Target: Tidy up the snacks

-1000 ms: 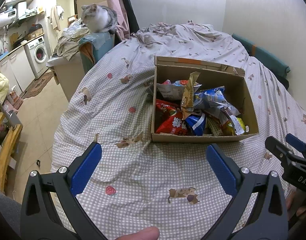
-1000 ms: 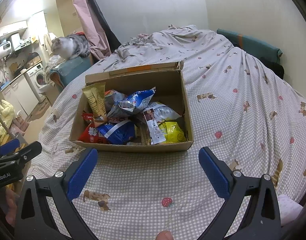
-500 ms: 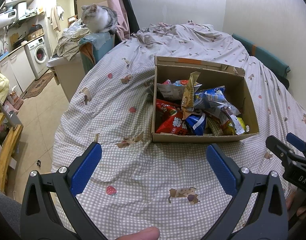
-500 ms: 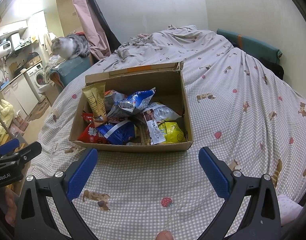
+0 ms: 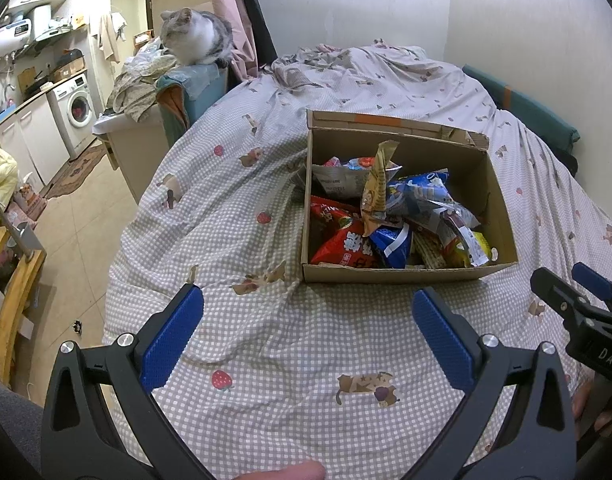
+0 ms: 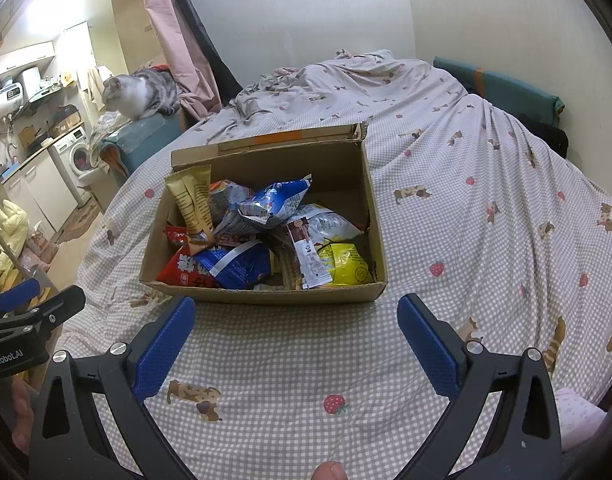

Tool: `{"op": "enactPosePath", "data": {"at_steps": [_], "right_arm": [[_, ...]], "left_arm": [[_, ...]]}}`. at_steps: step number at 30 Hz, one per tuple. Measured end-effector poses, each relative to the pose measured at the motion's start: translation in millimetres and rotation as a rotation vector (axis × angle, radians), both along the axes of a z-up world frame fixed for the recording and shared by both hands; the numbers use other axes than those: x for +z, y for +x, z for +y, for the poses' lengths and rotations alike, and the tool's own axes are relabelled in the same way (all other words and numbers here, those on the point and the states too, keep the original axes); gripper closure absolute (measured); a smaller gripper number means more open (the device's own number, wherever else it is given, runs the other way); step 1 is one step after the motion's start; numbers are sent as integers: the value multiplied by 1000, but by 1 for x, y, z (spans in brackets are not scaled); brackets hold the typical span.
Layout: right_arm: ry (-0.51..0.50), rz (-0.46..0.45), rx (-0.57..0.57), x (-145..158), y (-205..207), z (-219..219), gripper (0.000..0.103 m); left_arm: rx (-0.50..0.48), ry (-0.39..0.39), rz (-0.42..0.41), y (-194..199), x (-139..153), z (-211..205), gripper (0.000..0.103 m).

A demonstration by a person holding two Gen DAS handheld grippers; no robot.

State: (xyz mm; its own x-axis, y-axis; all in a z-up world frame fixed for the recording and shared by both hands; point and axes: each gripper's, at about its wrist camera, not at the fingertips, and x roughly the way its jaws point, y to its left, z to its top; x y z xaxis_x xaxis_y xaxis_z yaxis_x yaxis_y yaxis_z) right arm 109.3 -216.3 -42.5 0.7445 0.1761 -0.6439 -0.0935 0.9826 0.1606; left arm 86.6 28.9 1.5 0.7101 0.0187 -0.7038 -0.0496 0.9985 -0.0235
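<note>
Where it sits on the bed (image 5: 266, 340), the cardboard box (image 5: 401, 274) brims with crumpled snack packets (image 5: 417, 204).

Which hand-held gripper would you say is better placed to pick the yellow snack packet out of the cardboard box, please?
Probably the right hand-held gripper: it is open, and the yellow snack packet lies in the cardboard box's near right corner, nearly ahead. The left hand-held gripper faces the box's left corner.

A bed (image 6: 485, 240) with a checked, animal-and-strawberry printed sheet carries everything. An open cardboard box (image 6: 266, 294) sits directly on it. Beyond the box, the sheet bunches into wrinkles.
</note>
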Motion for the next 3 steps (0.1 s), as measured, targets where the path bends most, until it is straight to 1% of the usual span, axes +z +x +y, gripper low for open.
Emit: {"op": "enactPosePath", "data": {"at_steps": [3], "right_arm": [[0, 0, 3, 0, 0, 0, 0]], "left_arm": [[-8, -1, -3, -1, 1, -1, 0]]}}
